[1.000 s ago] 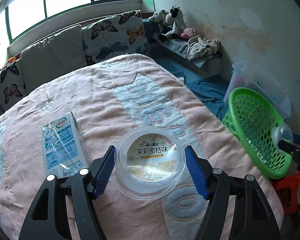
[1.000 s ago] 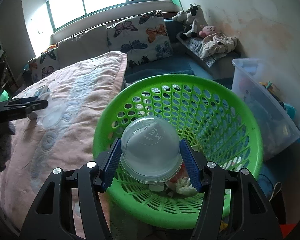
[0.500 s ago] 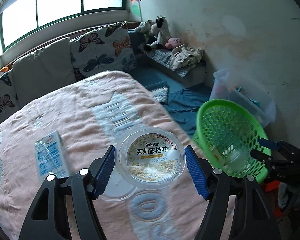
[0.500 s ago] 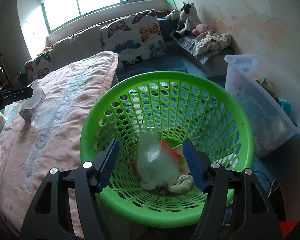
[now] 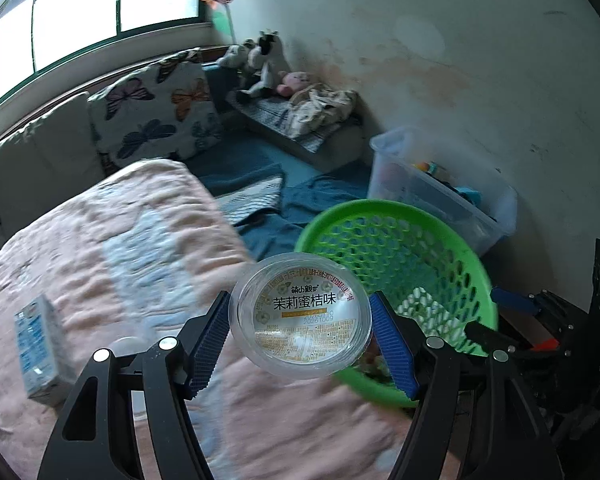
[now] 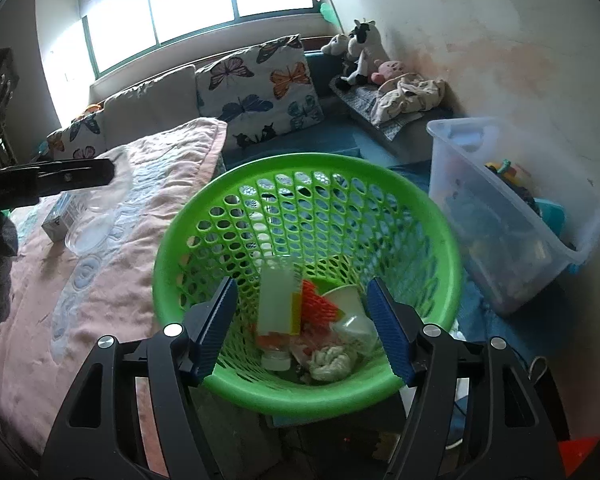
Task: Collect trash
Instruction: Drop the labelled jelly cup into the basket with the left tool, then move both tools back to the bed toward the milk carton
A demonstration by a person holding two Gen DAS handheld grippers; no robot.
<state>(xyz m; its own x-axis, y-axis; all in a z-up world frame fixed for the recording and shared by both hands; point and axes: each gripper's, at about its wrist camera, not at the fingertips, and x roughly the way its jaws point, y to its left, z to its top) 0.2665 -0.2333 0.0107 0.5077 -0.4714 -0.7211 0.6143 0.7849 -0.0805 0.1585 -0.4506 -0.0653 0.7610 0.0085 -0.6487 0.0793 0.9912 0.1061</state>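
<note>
Carried off the bed, the clear round labelled plastic cup (image 5: pixel 300 320), clamped in the left gripper (image 5: pixel 300 334), nears the green perforated plastic basket (image 5: pixel 440 240) just right; the right gripper (image 6: pixel 300 326), jaws just opened, hangs empty above it.

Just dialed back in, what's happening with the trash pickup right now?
The left gripper holds a clear plastic cup off the pink blanket, near the green basket. The right gripper hangs open over the basket, jaws just opened, nothing between them; a bottle lies inside. A milk carton and a clear lid remain on the blanket.
</note>
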